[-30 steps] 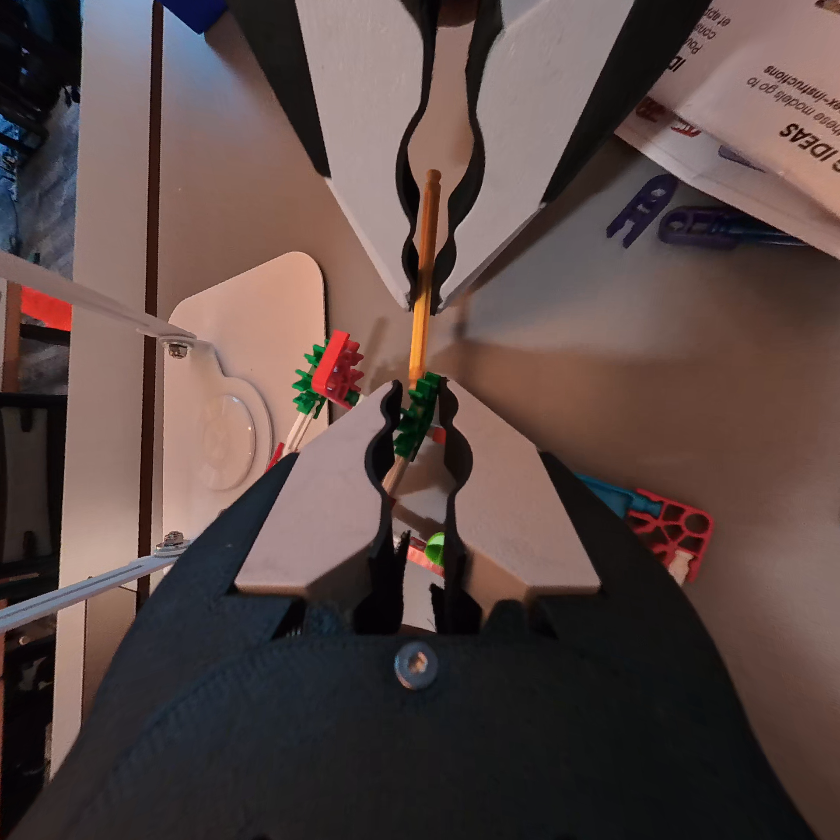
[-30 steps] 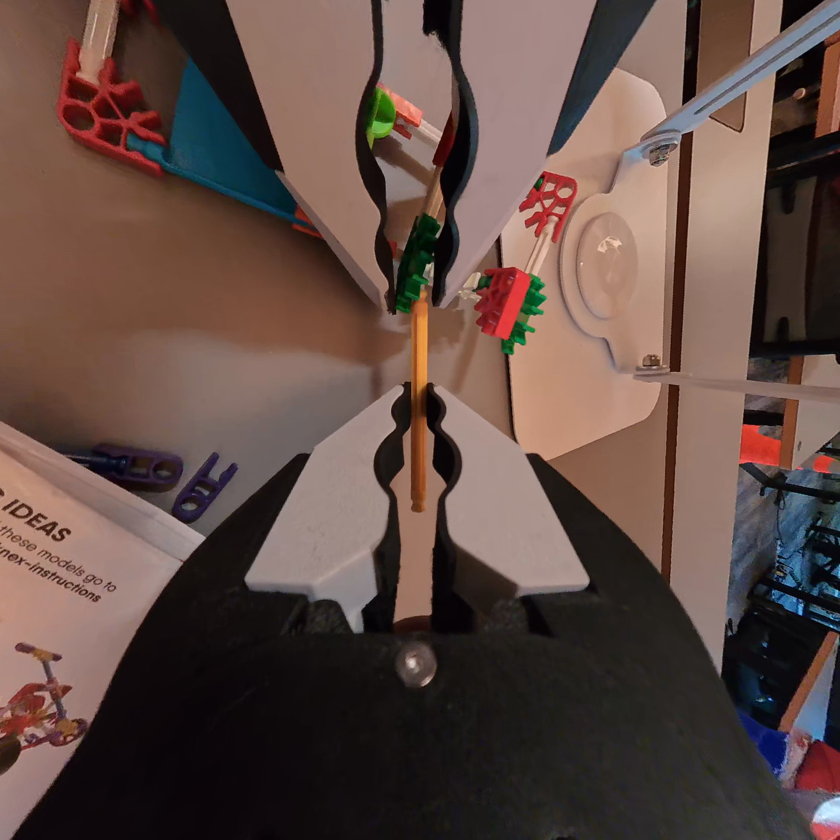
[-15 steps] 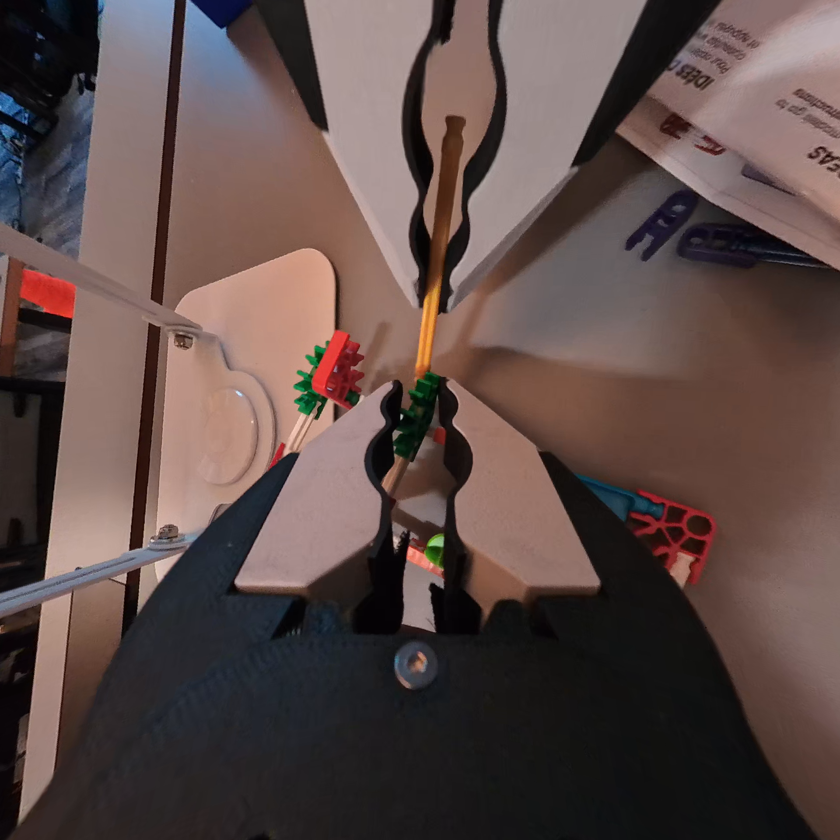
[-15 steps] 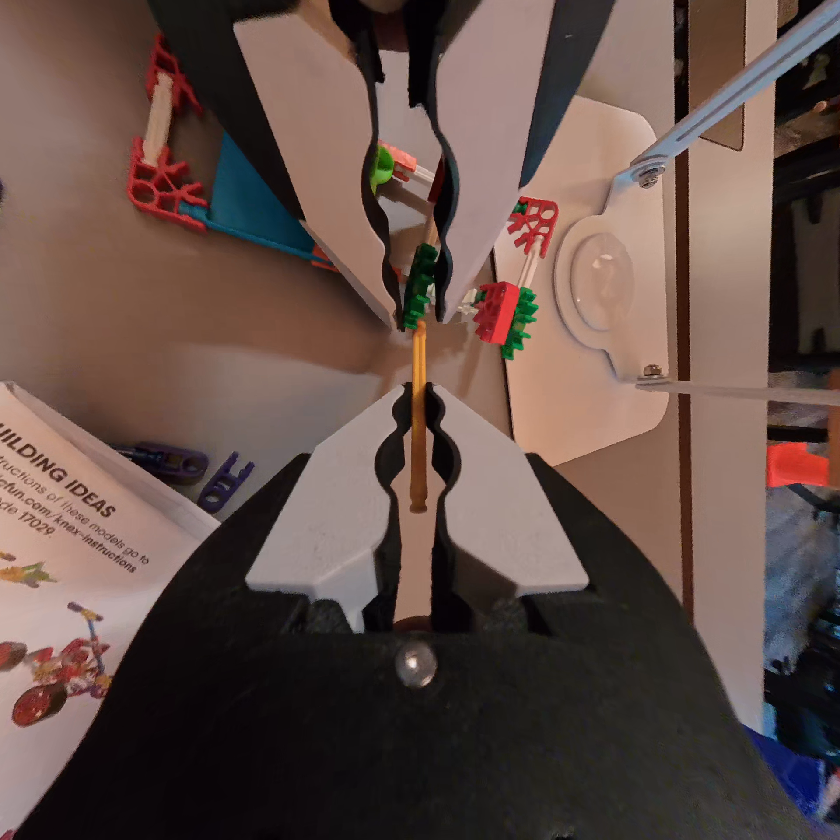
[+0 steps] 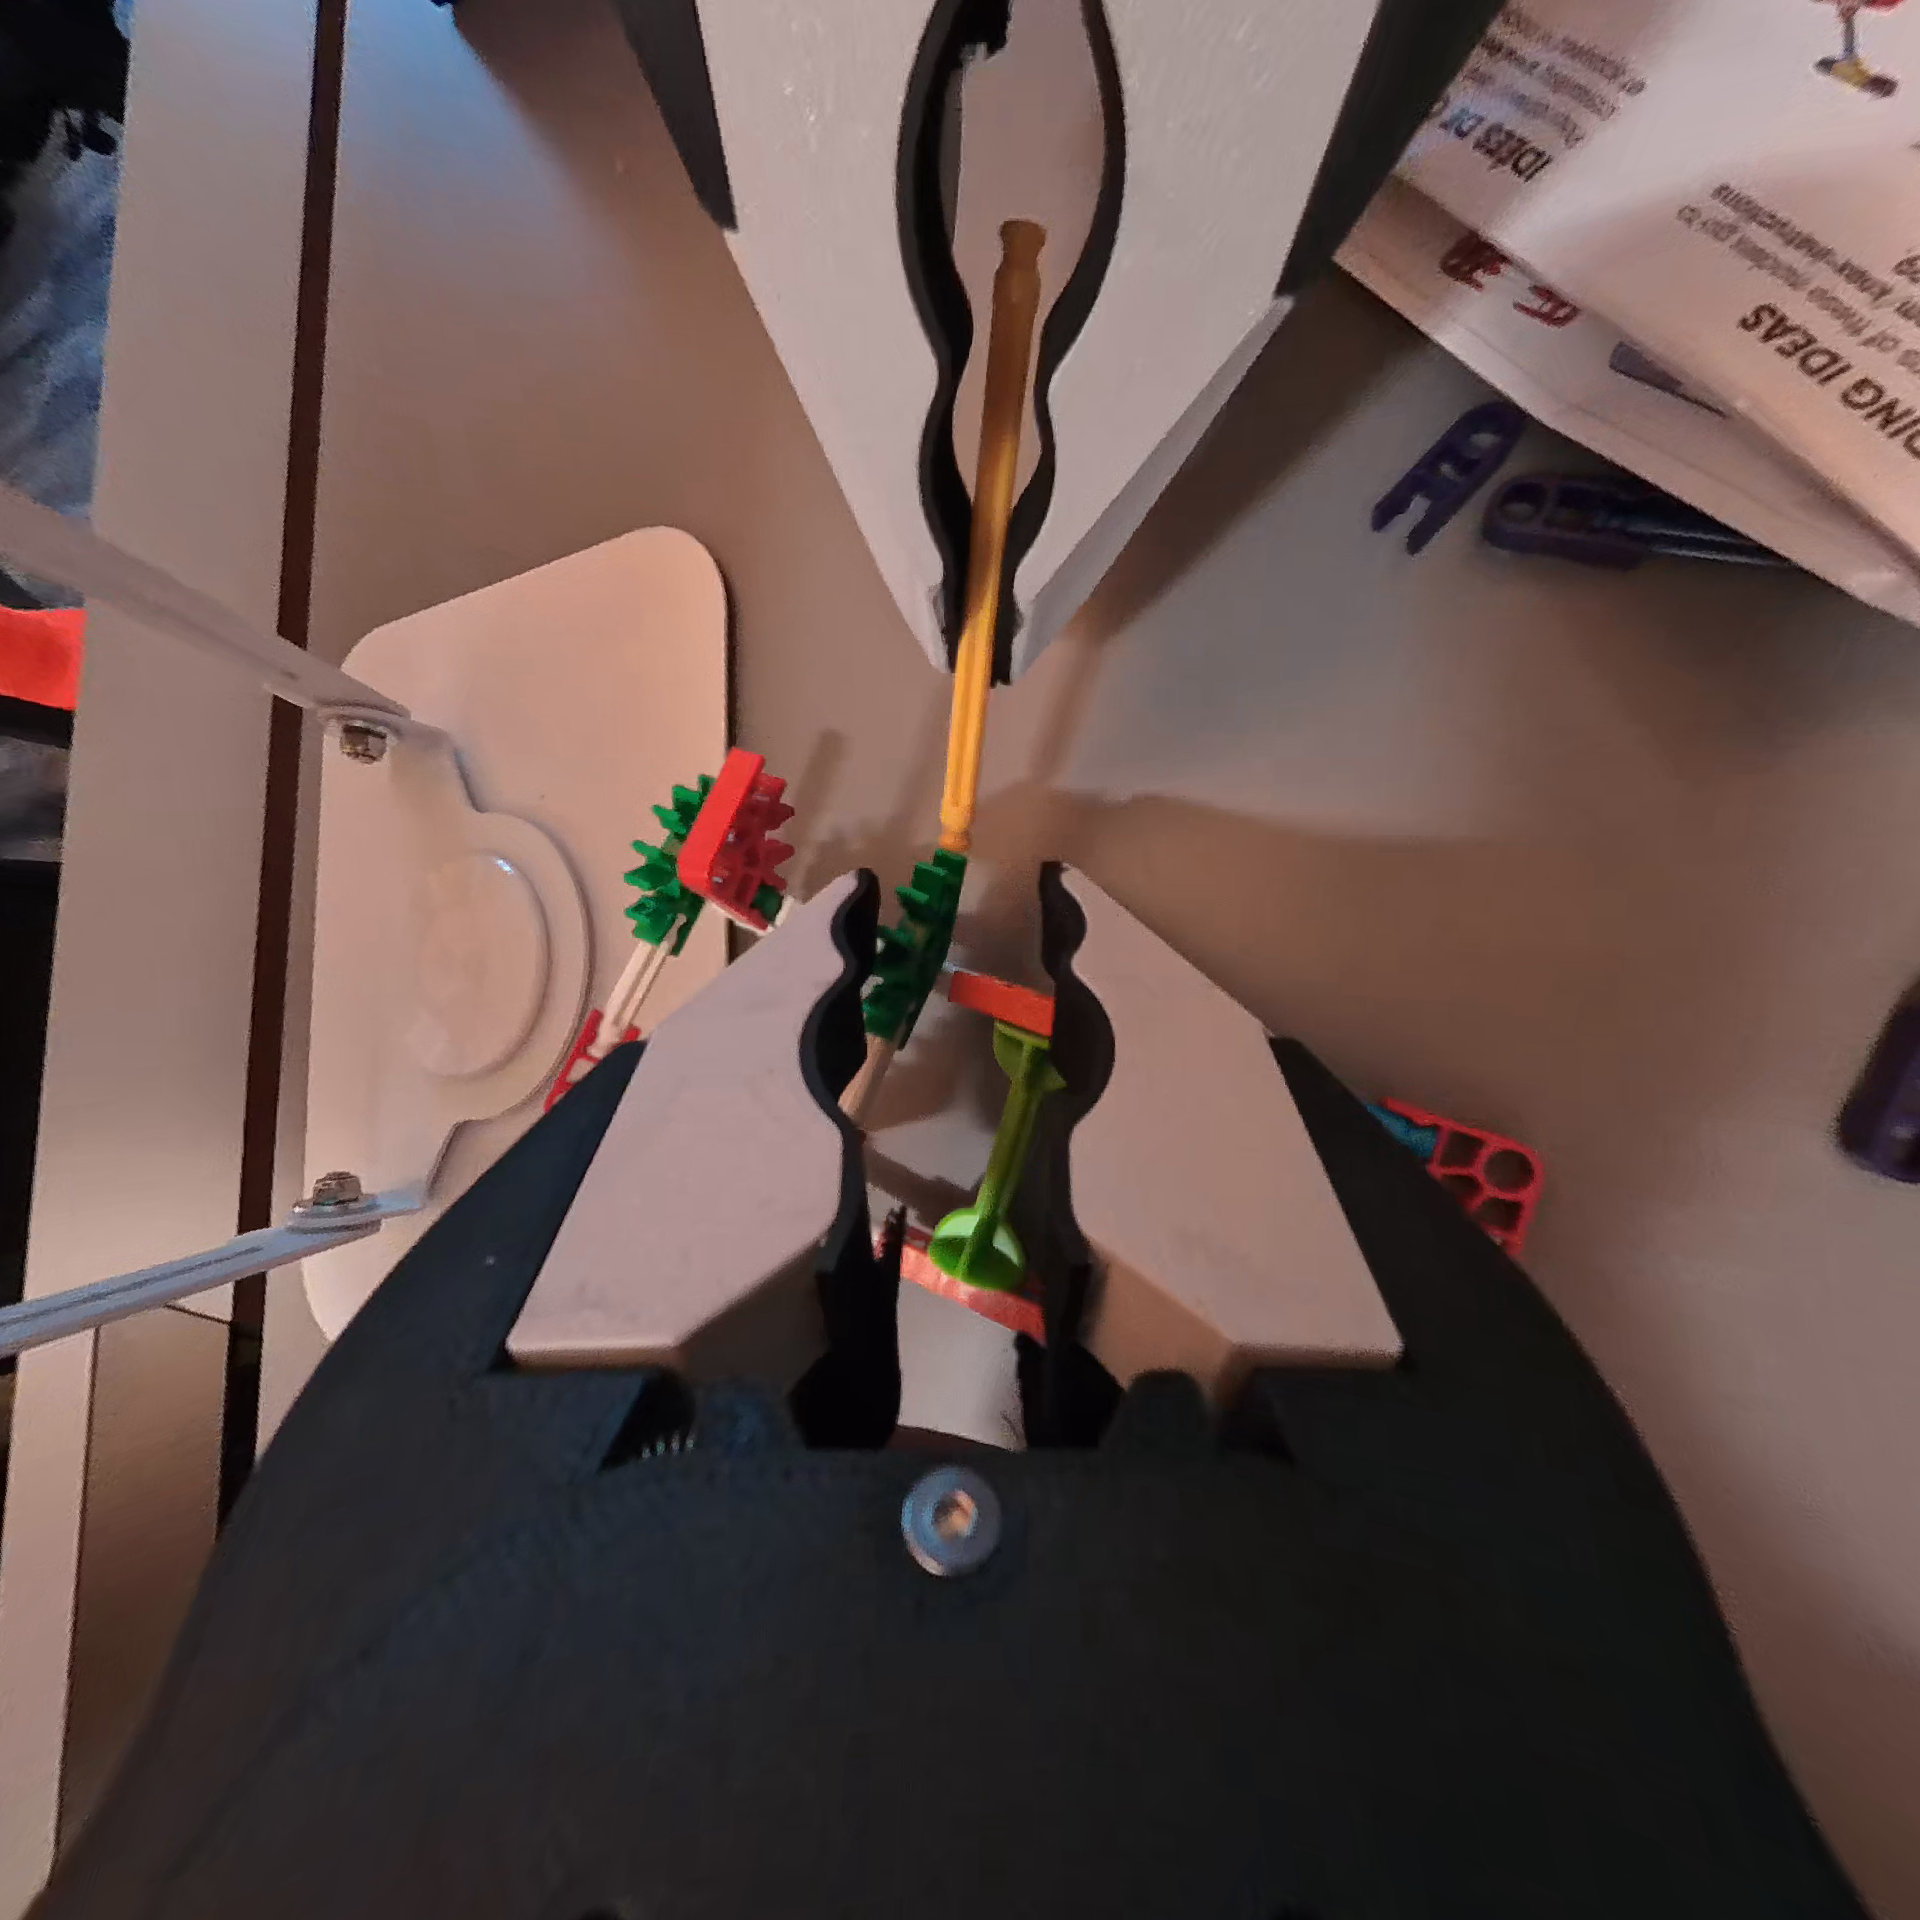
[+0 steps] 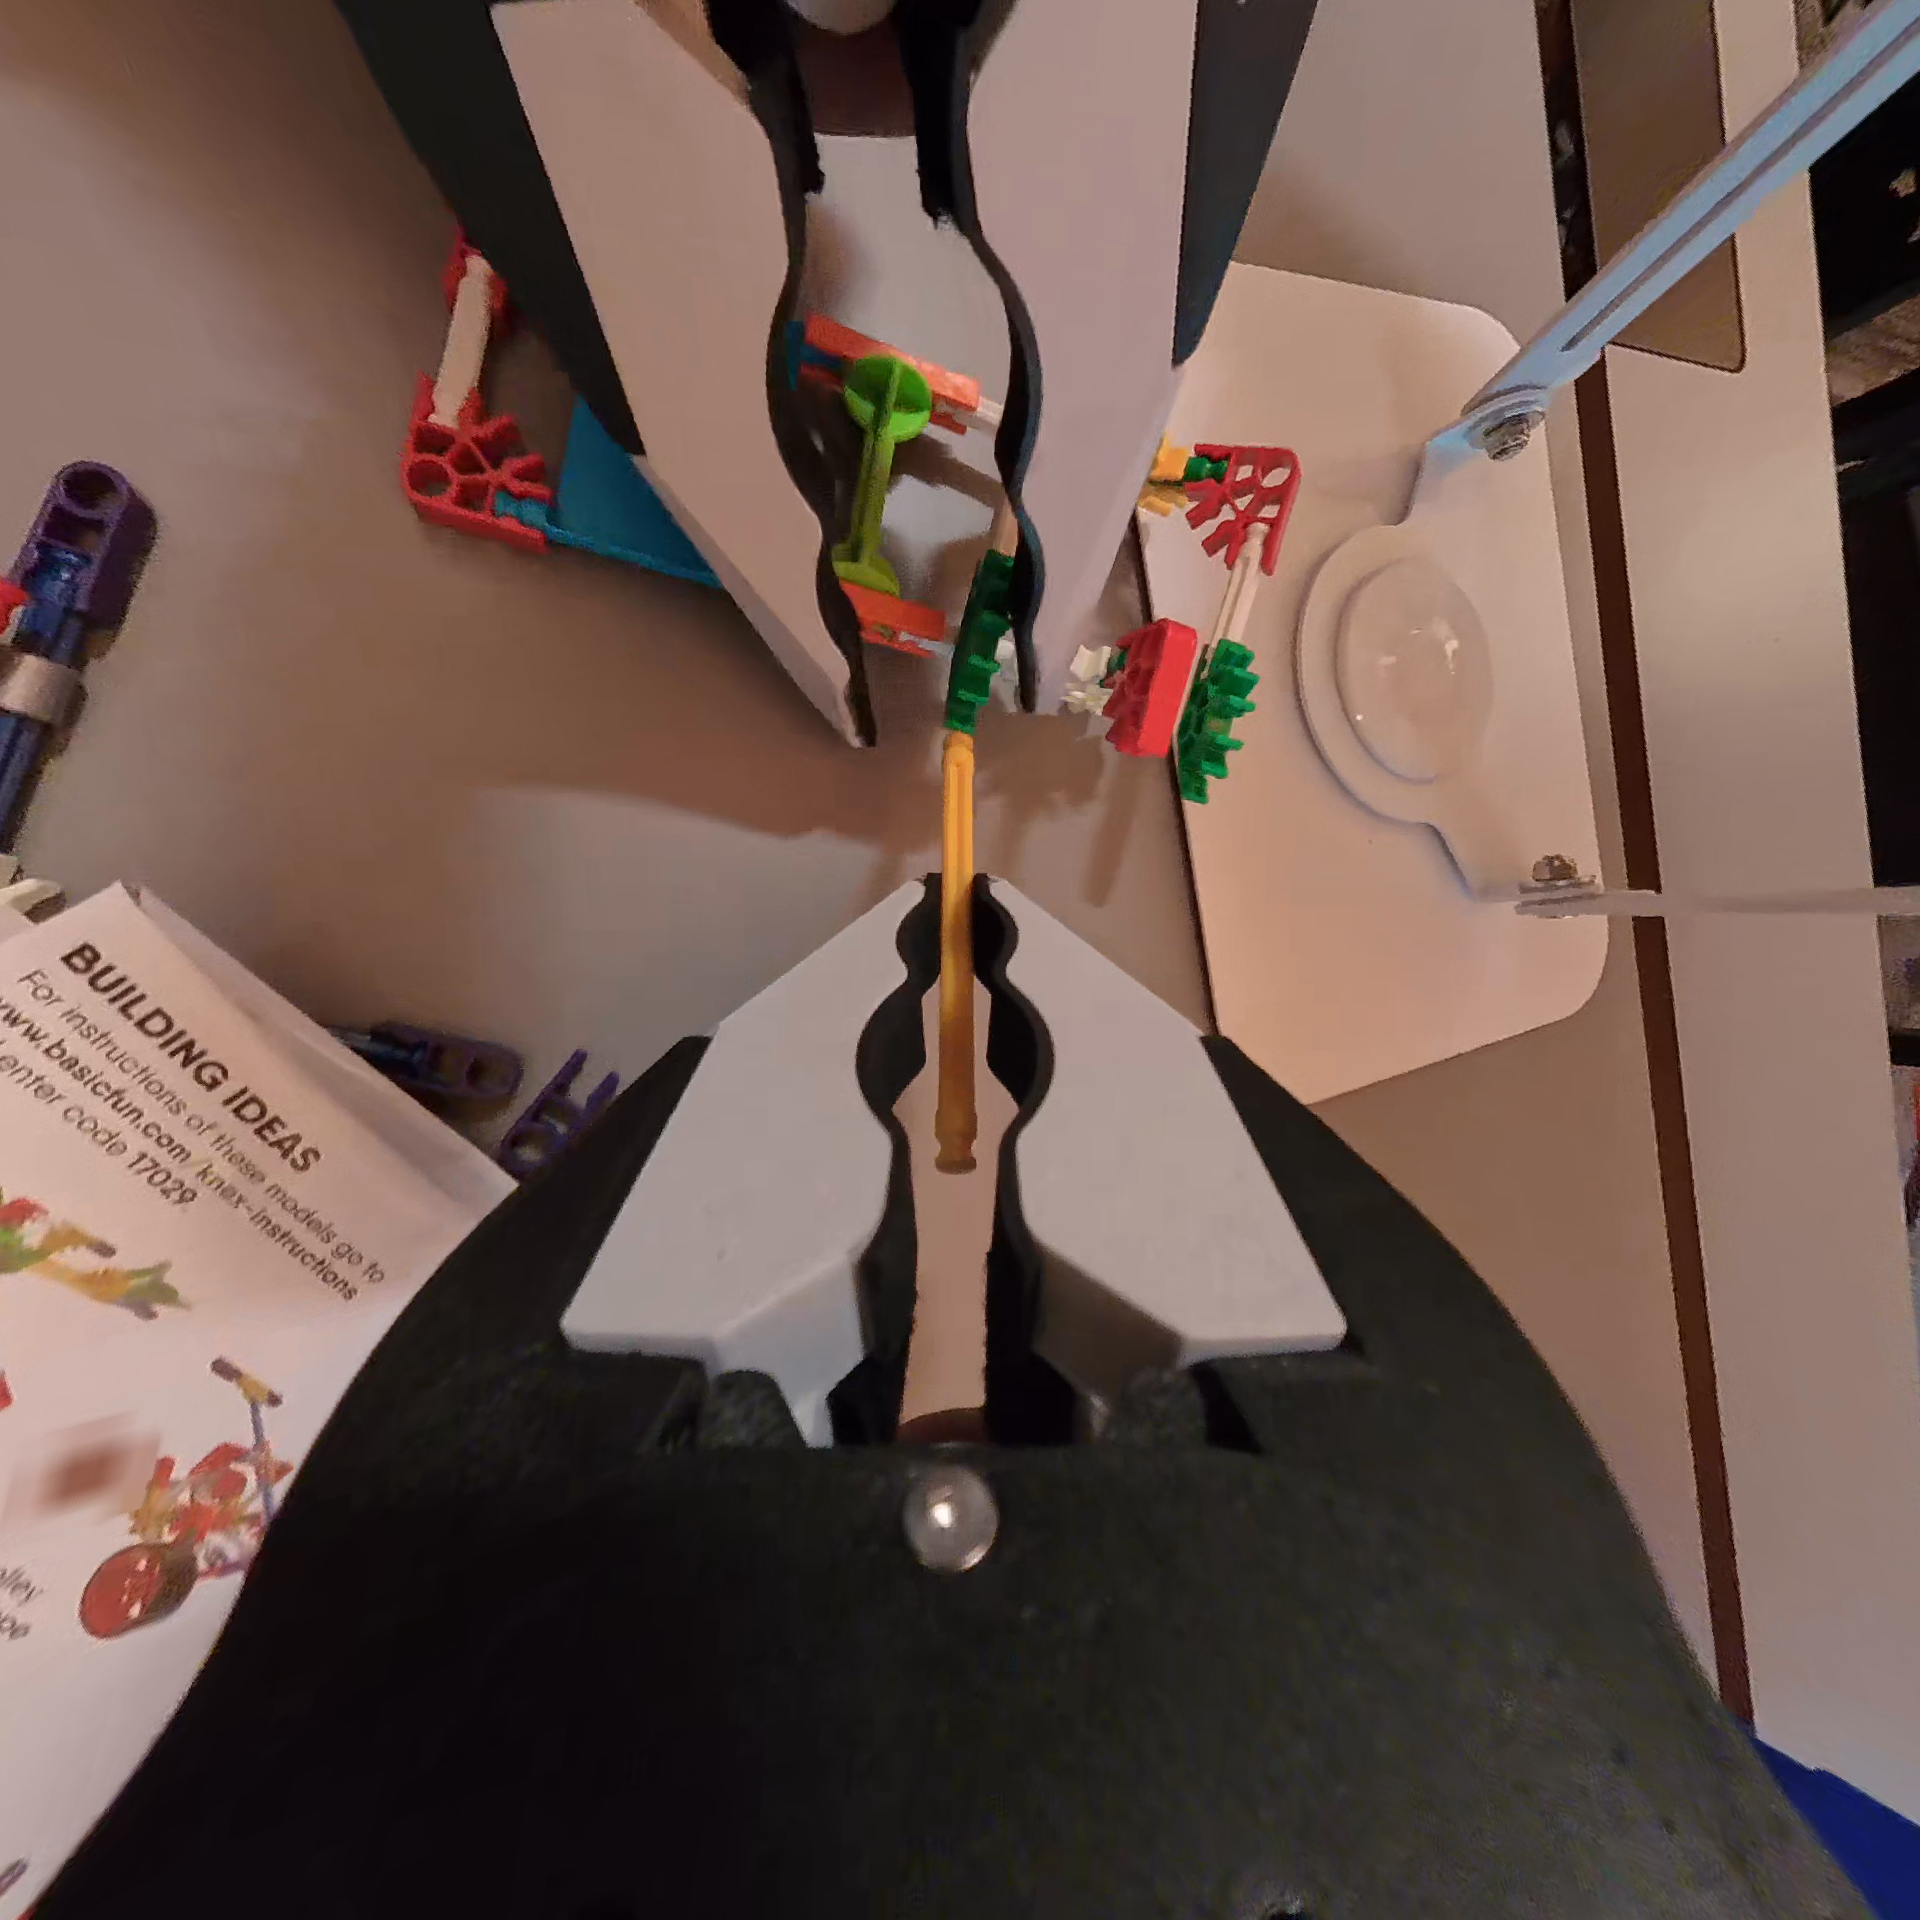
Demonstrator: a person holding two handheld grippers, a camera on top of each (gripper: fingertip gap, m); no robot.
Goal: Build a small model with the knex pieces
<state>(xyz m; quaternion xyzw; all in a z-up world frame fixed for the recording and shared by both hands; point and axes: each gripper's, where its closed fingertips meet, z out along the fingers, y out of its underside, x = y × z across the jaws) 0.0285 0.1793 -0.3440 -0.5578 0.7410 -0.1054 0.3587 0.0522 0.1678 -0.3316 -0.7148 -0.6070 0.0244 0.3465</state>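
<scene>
The right gripper [image 6: 951,883] is clamped on a yellow rod [image 6: 956,935], pinched near the fingertips; the rod's tail end is seen free in the wider gap further back between the fingers. The rod's front end is pushed up against a green connector [image 6: 979,644], touching or seated in it; which of the two cannot be told. The left gripper [image 5: 951,883] faces the right one tip to tip, with its jaws parted to a moderate gap. The green connector [image 5: 914,945] lies between them, against the inner edge of one finger and clear of the other, so no grip is shown. A pale rod runs back from the connector deeper into the gap. Also seen in that gap are an orange piece [image 5: 1003,1000] and a lime-green spool piece [image 5: 997,1174], part of a small assembly on the table [image 6: 312,748] below. Just beside the left gripper's tips, a red connector [image 6: 1148,686] is joined to a second green connector [image 6: 1216,717], with a white rod leading to another red connector [image 6: 1242,494]; these overlie a white plate [image 6: 1351,987] with a clear dome [image 6: 1408,665]. On the other side, a red corner piece [image 6: 468,468] and a blue panel [image 6: 603,499] are seen partly hidden behind the left gripper. A printed booklet [image 6: 156,1247] lies near the right gripper, with purple pieces [image 6: 457,1060] just beside its edge.
</scene>
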